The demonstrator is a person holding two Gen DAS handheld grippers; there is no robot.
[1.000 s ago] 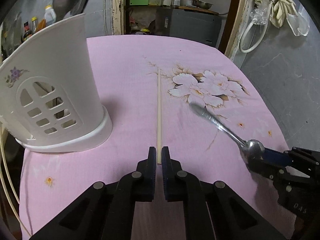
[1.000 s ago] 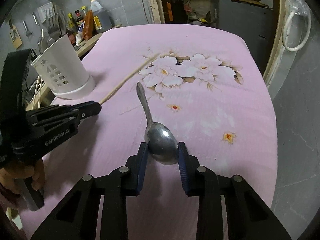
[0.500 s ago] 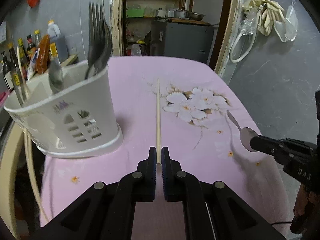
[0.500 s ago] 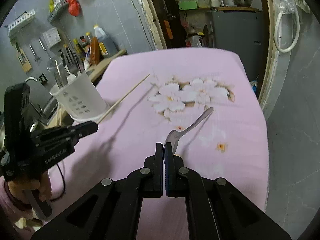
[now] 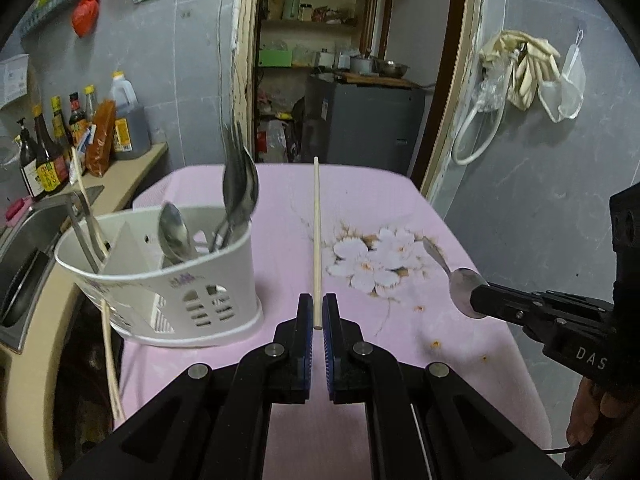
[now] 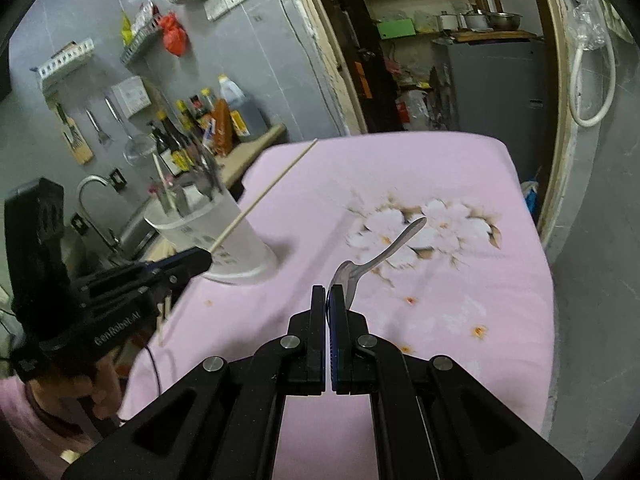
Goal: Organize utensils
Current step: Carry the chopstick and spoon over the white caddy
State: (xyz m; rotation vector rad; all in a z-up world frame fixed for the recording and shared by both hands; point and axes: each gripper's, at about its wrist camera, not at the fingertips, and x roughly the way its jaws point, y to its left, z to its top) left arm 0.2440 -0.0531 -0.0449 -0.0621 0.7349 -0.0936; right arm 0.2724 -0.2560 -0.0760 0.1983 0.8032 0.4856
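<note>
While the white utensil holder (image 5: 168,280) is waiting on the pink cloth, the left gripper (image 5: 318,312) is pinching a chopstick (image 5: 317,240) just beside it, and the right gripper (image 6: 329,304) is clamping a spoon (image 6: 376,258) farther off, both seemingly bound for the holder.

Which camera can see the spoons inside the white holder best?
The left wrist view: it looks into the white holder, showing the spoons standing inside. In the right wrist view the holder sits farther off, blurred, its contents hard to tell apart.
</note>
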